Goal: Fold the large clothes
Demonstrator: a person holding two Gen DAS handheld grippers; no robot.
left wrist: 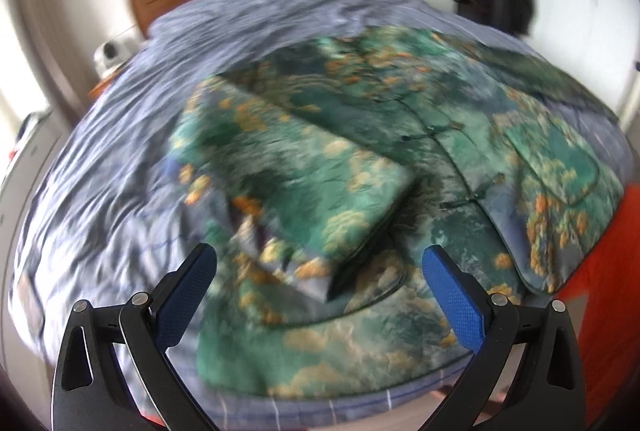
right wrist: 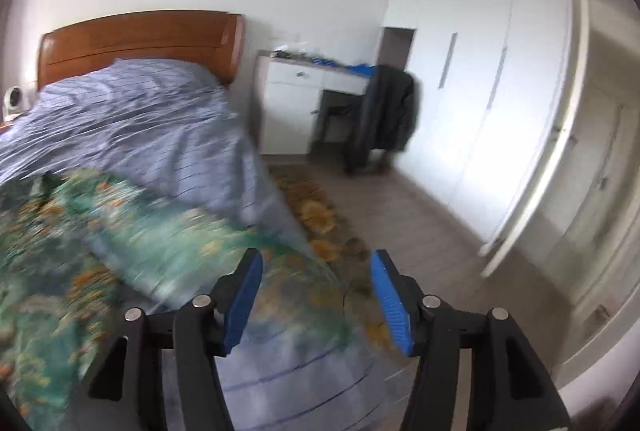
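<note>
While both claws gape empty | left claw [left wrist: 320, 267]: folded garment [left wrist: 360, 159] | right claw [right wrist: 316, 271]: wardrobe [right wrist: 480, 71]

A home bedroom: a bed [right wrist: 132, 119] with a wooden headboard [right wrist: 140, 39] and blue striped bedding. Right of the bed stand a white desk [right wrist: 296, 103], a jacket-draped chair [right wrist: 384, 115], and tall white wardrobes [right wrist: 480, 71].

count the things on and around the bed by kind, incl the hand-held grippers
hand-held grippers: 2 (left hand-held gripper, right hand-held gripper)
green printed garment: 1
bed with blue striped cover: 1
wooden headboard: 1
white desk: 1
chair with dark jacket: 1
white wardrobe: 1
patterned rug: 1
total: 9
</note>
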